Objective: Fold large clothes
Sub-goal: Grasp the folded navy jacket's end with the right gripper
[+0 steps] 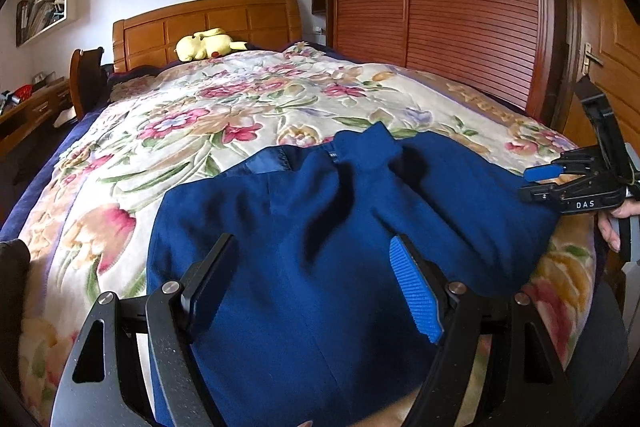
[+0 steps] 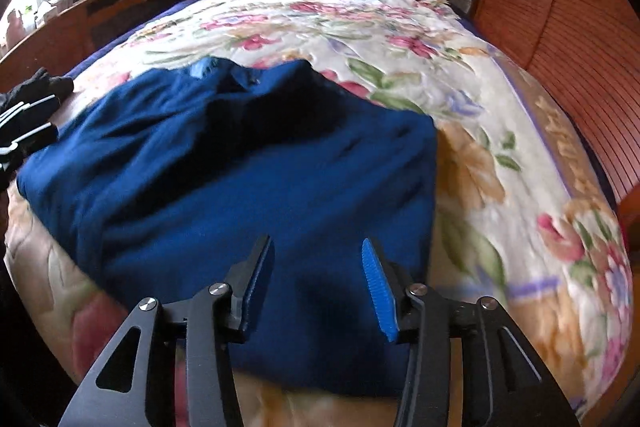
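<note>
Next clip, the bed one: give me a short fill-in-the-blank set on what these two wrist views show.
1. The garment spread on the bed is dark ____.
2. The plush toy by the headboard is ____.
3. The blanket under the garment has a ____ pattern.
4. The left gripper has nothing between its fingers; it is ____.

Missing words: blue; yellow; floral; open
</note>
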Demonstrator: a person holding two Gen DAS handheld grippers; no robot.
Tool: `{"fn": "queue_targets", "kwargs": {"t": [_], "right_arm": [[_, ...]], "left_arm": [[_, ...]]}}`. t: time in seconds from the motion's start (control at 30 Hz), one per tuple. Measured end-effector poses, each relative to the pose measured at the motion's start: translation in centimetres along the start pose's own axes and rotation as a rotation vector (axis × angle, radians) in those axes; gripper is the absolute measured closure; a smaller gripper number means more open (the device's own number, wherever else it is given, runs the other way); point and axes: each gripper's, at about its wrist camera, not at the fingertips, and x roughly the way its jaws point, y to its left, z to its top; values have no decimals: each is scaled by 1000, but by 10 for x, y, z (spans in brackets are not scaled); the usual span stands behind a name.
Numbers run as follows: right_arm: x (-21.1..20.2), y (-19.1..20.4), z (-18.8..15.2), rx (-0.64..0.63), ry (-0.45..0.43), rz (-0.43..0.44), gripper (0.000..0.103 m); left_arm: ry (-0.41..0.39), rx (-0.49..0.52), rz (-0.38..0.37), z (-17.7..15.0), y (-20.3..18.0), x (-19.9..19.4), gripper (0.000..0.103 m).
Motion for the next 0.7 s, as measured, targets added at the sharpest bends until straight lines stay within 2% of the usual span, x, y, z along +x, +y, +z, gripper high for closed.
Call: {"fn": "queue_targets", "kwargs": {"t": [0.07,0.17,0.47,0.6,0.7], "right_arm": [[1,-6,-11,28,28,-4,55],[20,-15,-28,74,93,45,55],[18,-7,-39,90,20,-2,54],[25,0,-47,90,-29,-13,54],[25,2,-57,86,-70,-20,54]], "left_arm": [[3,5,0,-5,-4,-4,24],[11,10,1,-13,-10,-11,24],[-14,-43,-30,-24,-21,-32,24],[-8,-70,-14,-31,-29,-33,24],[8,-54,14,-38,-39,-32,24]]}}
